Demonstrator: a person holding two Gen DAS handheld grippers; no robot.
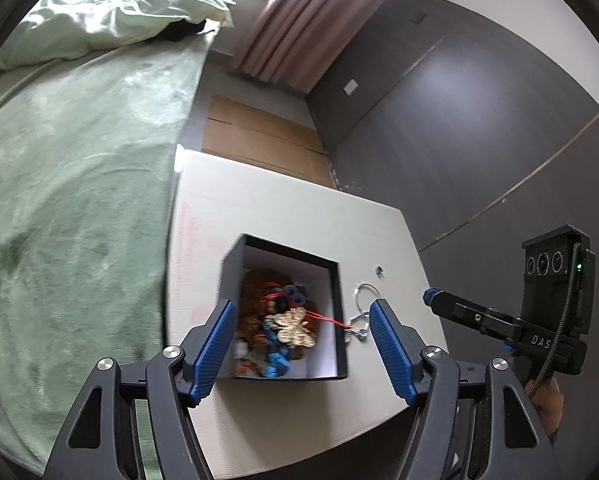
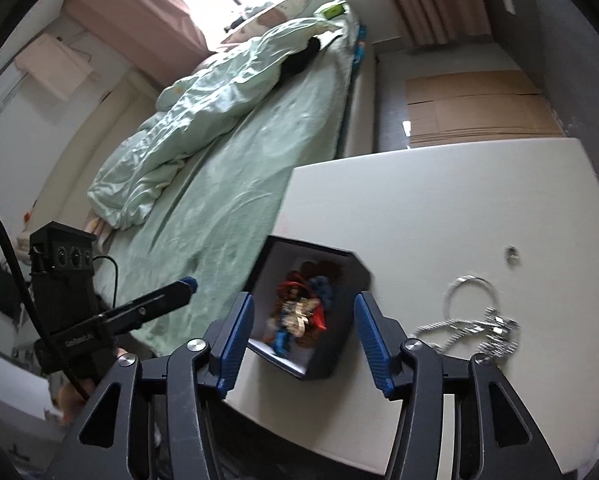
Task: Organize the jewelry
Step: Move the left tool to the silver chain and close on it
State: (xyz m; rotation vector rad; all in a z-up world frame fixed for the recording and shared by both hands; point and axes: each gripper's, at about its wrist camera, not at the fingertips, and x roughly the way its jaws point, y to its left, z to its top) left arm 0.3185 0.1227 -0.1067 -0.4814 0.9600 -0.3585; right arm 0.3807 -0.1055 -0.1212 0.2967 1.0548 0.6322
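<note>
A small black box [image 1: 341,304] [image 2: 337,354] with a white inside stands on the white table [image 1: 283,208] [image 2: 439,200]. It holds a heap of jewelry: brown beads, blue pieces, red cord and a gold butterfly [image 1: 293,326] [image 2: 299,314]. A silver ring and chain [image 1: 361,312] [image 2: 477,316] lie on the table just right of the box. My left gripper [image 1: 303,320] hovers open above the box, nothing between its blue pads. My right gripper [image 2: 303,320] is also open over the box, holding nothing. Each gripper shows in the other's view: the right one [image 1: 429,294], the left one [image 2: 189,282].
A bed with a green sheet [image 1: 71,184] [image 2: 235,152] and a crumpled duvet runs along the table's left side. Flattened cardboard [image 1: 259,140] [image 2: 479,108] lies on the floor beyond the table. A dark wardrobe wall [image 1: 479,128] stands to the right. A small hole [image 1: 379,270] marks the tabletop.
</note>
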